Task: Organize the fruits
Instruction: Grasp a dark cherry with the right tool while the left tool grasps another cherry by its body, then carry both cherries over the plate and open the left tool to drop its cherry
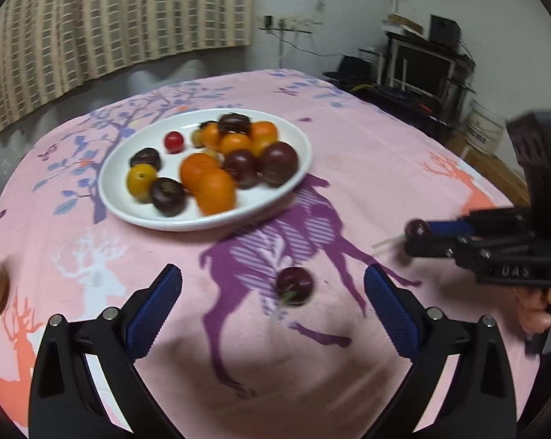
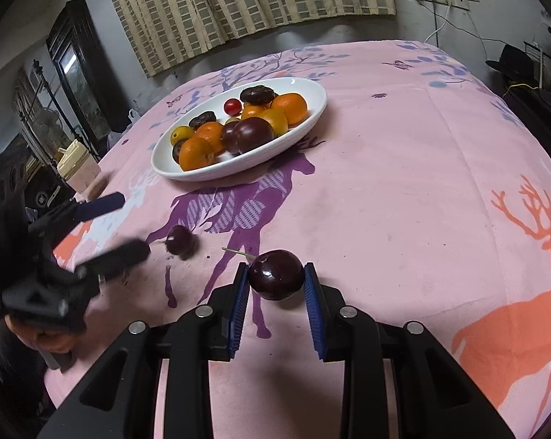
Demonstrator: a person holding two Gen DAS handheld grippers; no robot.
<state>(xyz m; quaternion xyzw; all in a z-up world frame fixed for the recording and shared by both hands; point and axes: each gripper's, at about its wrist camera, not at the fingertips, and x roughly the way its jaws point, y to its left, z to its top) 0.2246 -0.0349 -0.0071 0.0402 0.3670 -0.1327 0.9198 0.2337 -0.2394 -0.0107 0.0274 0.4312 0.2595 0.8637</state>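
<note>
On the pink cloth (image 2: 385, 183), the right gripper (image 2: 277, 276) pinches 1 dark cherry (image 2: 275, 274); the left gripper (image 1: 273, 292) is spread around another cherry (image 1: 294, 285).

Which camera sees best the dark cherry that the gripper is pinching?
The right wrist view: the glossy dark red cherry sits big and sharp between the right gripper and its blue pads, stem showing. The left wrist view shows the same cherry only small and blurred at that gripper's tip.

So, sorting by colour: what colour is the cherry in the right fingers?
Dark purple-red cherry, clearest in right wrist view.
</note>
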